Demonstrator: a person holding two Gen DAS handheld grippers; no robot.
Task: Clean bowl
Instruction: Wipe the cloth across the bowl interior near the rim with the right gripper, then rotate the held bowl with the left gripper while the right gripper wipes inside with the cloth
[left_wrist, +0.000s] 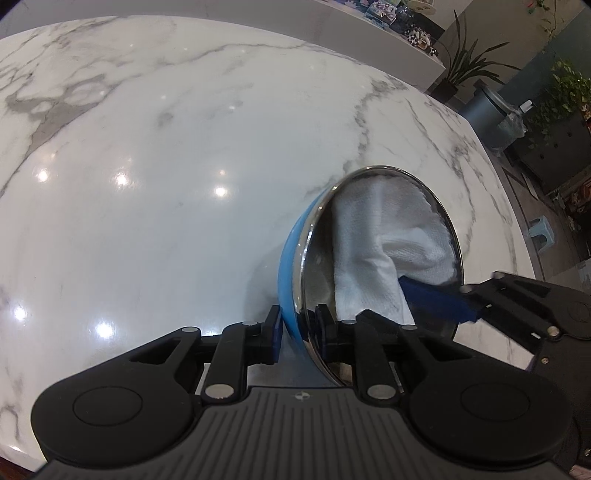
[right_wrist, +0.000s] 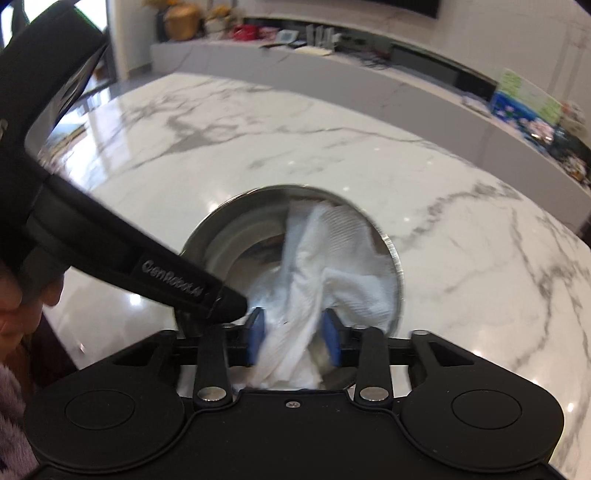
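A bowl (left_wrist: 295, 254) with a blue outside and a shiny steel inside stands tilted on its side on the marble table. My left gripper (left_wrist: 298, 330) is shut on the bowl's near rim, one pad outside and one inside. A white cloth (left_wrist: 373, 243) fills the bowl's inside. The right gripper (left_wrist: 439, 299) comes in from the right with the cloth held in its blue pads. In the right wrist view my right gripper (right_wrist: 293, 338) is shut on the white cloth (right_wrist: 325, 266), which is pressed into the steel bowl (right_wrist: 221, 243). The left gripper's black body (right_wrist: 110, 236) crosses the left side.
The white marble table (left_wrist: 166, 166) spreads wide to the left and far side of the bowl. Its right edge (left_wrist: 517, 229) drops to a floor with potted plants, a grey bin and a small blue stool. A long shelf (right_wrist: 406, 70) with clutter runs behind the table.
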